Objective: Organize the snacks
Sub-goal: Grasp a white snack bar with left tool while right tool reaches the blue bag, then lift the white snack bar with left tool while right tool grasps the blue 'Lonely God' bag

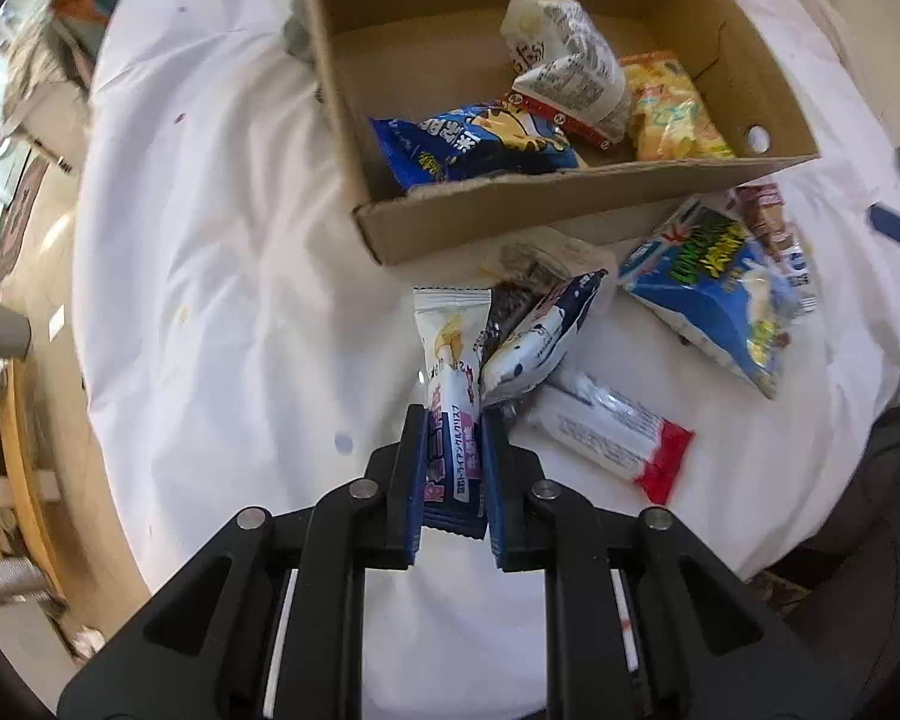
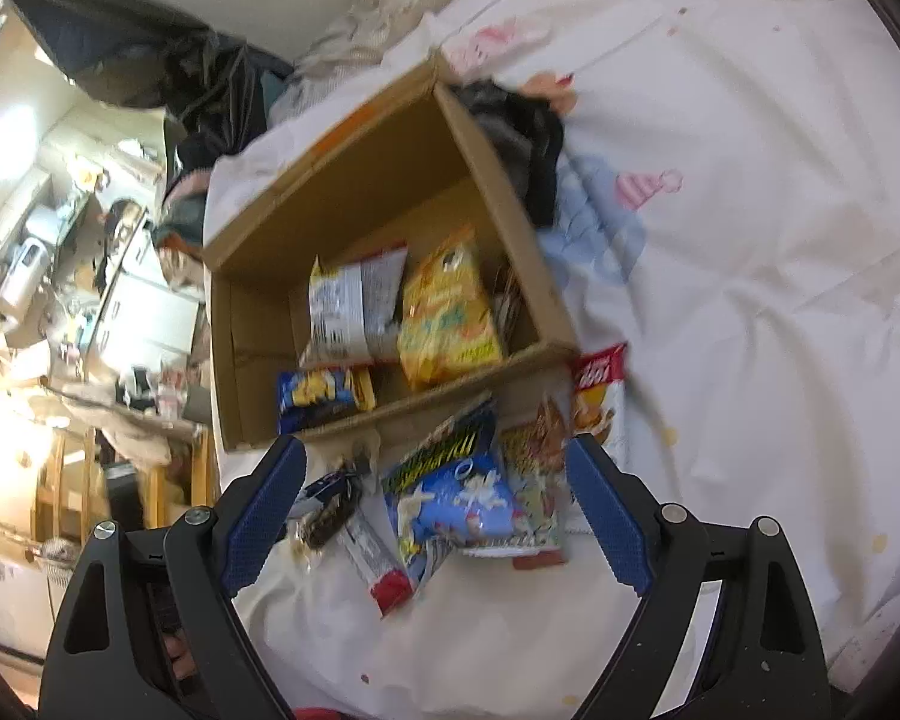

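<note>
On the white bed sheet, the left gripper has its fingers pinched narrow on a white-and-purple snack bar; just right of it lie a navy-and-white packet and a red-ended white bar; beyond them stands the cardboard box, holding a blue bag, a white bag and a yellow bag; further right a blue popcorn bag lies between the right gripper fingers, spread wide, untouched.
</note>
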Demonstrator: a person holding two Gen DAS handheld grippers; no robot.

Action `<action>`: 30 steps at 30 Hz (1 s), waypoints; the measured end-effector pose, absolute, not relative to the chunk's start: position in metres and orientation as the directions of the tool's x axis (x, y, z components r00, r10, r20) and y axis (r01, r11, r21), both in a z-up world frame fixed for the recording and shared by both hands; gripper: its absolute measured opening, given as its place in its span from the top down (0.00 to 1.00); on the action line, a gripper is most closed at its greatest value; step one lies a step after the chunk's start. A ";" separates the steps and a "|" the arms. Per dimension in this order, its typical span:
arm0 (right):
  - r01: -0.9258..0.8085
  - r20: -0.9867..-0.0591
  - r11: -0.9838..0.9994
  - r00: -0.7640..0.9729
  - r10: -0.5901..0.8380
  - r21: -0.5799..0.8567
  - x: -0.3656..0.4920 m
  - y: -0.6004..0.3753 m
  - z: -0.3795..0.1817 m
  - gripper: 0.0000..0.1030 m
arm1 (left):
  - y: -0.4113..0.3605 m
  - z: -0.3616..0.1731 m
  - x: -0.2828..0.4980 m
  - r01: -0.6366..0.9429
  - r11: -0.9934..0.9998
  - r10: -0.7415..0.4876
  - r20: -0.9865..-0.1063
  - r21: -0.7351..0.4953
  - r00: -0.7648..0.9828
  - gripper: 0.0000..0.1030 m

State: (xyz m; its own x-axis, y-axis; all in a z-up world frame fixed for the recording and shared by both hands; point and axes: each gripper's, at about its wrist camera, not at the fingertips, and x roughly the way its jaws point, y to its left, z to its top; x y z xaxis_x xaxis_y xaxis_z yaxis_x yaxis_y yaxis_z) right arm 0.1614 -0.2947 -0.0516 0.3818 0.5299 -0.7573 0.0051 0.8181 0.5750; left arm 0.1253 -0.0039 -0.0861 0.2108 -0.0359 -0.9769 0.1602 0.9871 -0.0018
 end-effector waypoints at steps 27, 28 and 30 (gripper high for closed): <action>-0.104 -0.904 0.921 0.178 0.389 0.376 0.173 -0.214 -0.100 0.10 | 0.008 -0.140 0.094 0.019 0.998 -0.056 -0.998 -0.056 0.009 0.80; -0.103 -0.902 0.920 0.181 0.392 0.379 0.173 -0.214 -0.100 0.10 | 0.007 -0.142 0.094 0.032 0.999 -0.038 -0.999 -0.038 0.015 0.80; -0.109 -0.897 0.917 0.188 0.399 0.385 0.173 -0.214 -0.097 0.10 | 0.008 -0.144 0.095 0.028 0.999 -0.036 -0.999 -0.036 0.019 0.84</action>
State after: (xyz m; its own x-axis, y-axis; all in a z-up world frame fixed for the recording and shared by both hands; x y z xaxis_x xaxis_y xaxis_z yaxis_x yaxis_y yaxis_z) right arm 0.1730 -0.2142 -0.0970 0.1880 0.3991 -0.8974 -0.1087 0.9166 0.3849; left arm 0.0951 0.0076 -0.1442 0.0189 -0.0362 -0.9992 0.0277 0.9990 -0.0357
